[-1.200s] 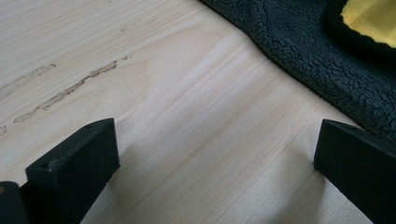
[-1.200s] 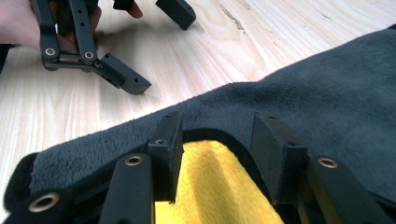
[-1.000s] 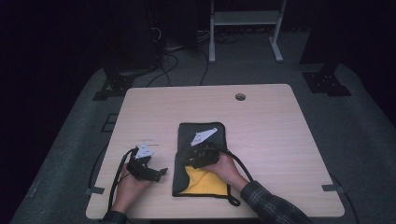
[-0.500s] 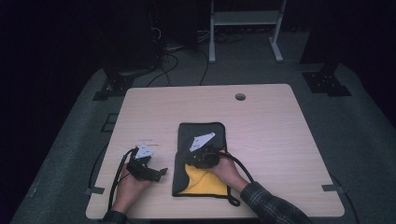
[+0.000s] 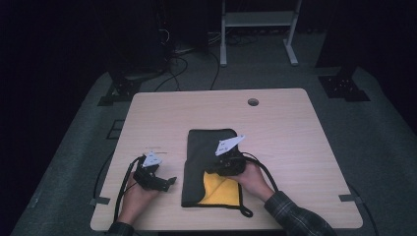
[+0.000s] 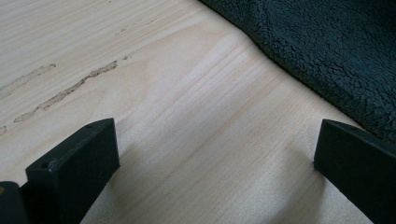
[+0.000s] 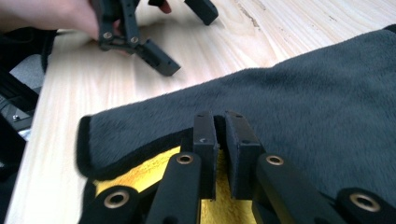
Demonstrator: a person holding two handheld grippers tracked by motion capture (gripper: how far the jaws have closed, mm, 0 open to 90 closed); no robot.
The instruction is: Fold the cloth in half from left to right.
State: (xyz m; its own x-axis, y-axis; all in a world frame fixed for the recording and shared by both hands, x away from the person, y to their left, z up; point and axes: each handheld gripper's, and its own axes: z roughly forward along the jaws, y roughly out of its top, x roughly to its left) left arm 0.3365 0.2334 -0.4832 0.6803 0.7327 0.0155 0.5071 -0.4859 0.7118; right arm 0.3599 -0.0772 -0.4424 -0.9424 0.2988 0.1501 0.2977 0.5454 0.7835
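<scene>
High view. Shows a dark cloth [image 5: 211, 147] lying flat near the middle of the table [image 5: 275, 123], toward the person's edge, long side running away from the camera. Shows the right gripper [image 5: 227, 162] over the cloth's near half, with a yellow underside [image 5: 221, 189] laid bare just below it where the near right corner is turned up. Places the left gripper [image 5: 164, 182] on bare wood just beside the cloth's left edge, apart from the fabric.

Right gripper view. Looks along jaws that have just been closing and now stand drawn almost together, clenched, as far as can be judged, on the dark hemmed edge of the cloth, with yellow fabric directly beneath and the raised flap curling to the left. Takes in the other gripper farther off over the wood, held in a hand [image 7: 46, 16].

Left gripper view. Looks along jaws spread wide and released, with nothing between them but wood grain, and with the fleecy edge of the cloth passing just above the right-hand jaw without touching it.

Stage reached, by judgement: edge picked up and corner peeled back, a fold or turn-over barely begun. Left to do: carrying the pinched edge across the rest of the cloth, laying it down, letting go, and perhaps steadying or squaring the fabric with the idle gripper.
</scene>
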